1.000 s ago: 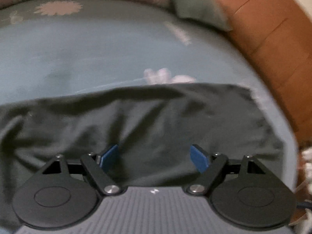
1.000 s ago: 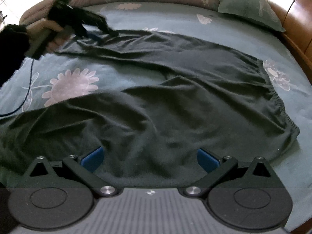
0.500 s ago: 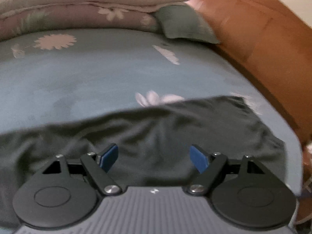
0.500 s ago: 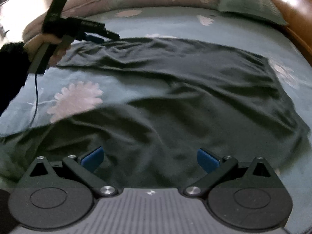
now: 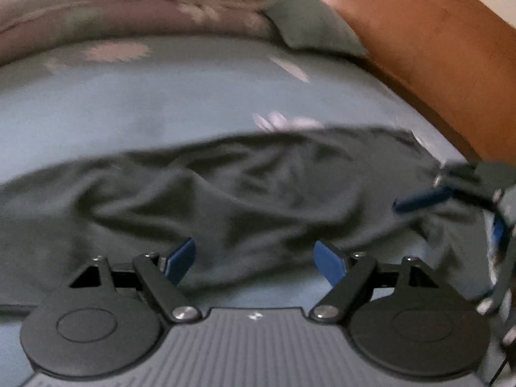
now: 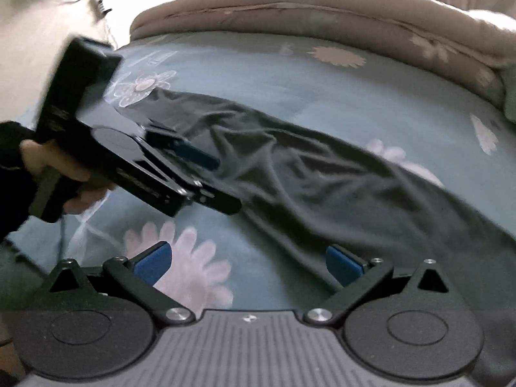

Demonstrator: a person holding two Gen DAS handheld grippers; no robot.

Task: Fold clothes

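Observation:
A dark grey garment lies rumpled in a long band across the blue flowered bed sheet. My left gripper is open just above the garment's near edge, with cloth below the gap and nothing pinched. In the right wrist view the garment runs diagonally. My right gripper is open over the sheet, its right finger close to the cloth's edge. A hand holds the left gripper close by at the garment's far left end. The right gripper shows blurred at the right edge of the left wrist view.
A folded pinkish quilt lies along the back of the bed, with a green pillow beside it. A brown wooden bed frame bounds the right side. A dark sleeve and a cable hang at the left.
The right wrist view has swung left across the bed, so the left gripper now looms close. The left gripper has drawn back slightly, and the right gripper has entered its view. Both stay open.

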